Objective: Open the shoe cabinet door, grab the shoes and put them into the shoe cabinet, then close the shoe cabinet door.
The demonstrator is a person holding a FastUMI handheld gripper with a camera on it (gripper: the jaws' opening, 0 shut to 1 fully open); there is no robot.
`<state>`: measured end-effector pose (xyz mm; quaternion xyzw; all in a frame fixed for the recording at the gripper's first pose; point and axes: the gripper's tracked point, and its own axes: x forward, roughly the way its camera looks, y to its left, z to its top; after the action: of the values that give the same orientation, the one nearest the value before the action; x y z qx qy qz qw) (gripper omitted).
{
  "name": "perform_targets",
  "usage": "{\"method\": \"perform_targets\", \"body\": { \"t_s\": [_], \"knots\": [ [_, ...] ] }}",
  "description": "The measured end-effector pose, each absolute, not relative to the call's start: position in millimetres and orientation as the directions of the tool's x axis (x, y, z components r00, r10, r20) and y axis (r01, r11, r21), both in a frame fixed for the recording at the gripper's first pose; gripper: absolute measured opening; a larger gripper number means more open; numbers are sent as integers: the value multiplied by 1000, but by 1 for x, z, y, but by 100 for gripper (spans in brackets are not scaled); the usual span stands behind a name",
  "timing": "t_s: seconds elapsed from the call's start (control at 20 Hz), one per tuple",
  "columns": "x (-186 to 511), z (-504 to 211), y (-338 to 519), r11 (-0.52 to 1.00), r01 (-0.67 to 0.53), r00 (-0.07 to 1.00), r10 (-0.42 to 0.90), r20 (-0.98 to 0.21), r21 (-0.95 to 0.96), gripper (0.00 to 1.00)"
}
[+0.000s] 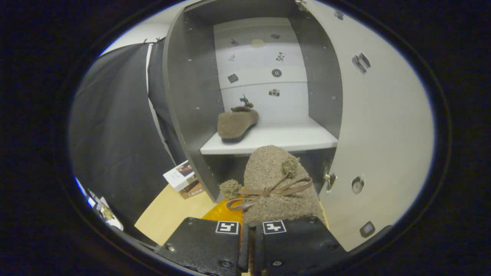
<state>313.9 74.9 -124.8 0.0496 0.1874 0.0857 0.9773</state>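
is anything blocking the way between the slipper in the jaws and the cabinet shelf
Nothing visible does. The door is swung open to the right, and the held slipper, gripped by the gripper, sits just below the shelf front edge. The first slipper occupies the shelf's left side; the right side is free.

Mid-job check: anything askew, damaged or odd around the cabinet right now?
Nothing stands out. One slipper sits flat on the cabinet shelf, door swung open. The tongs are shut on the second slipper, bow intact, just before the shelf.
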Motion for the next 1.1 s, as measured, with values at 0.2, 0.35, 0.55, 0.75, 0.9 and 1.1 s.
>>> {"method": "perform_targets", "body": {
  "t_s": [0.2,0.35,0.55,0.75,0.9,1.1],
  "knots": [
    [348,-94,76,979,-155,932,189,-311,131,10],
    [380,-73,73,982,-138,946,169,-277,127,10],
    [426,-52,79,983,-137,955,163,-247,119,10],
    [477,-25,79,985,-118,968,142,-206,125,10],
    [513,-14,82,986,-103,972,127,-197,128,10],
    [554,-18,79,989,-68,973,95,-210,129,10]
  ]
}}
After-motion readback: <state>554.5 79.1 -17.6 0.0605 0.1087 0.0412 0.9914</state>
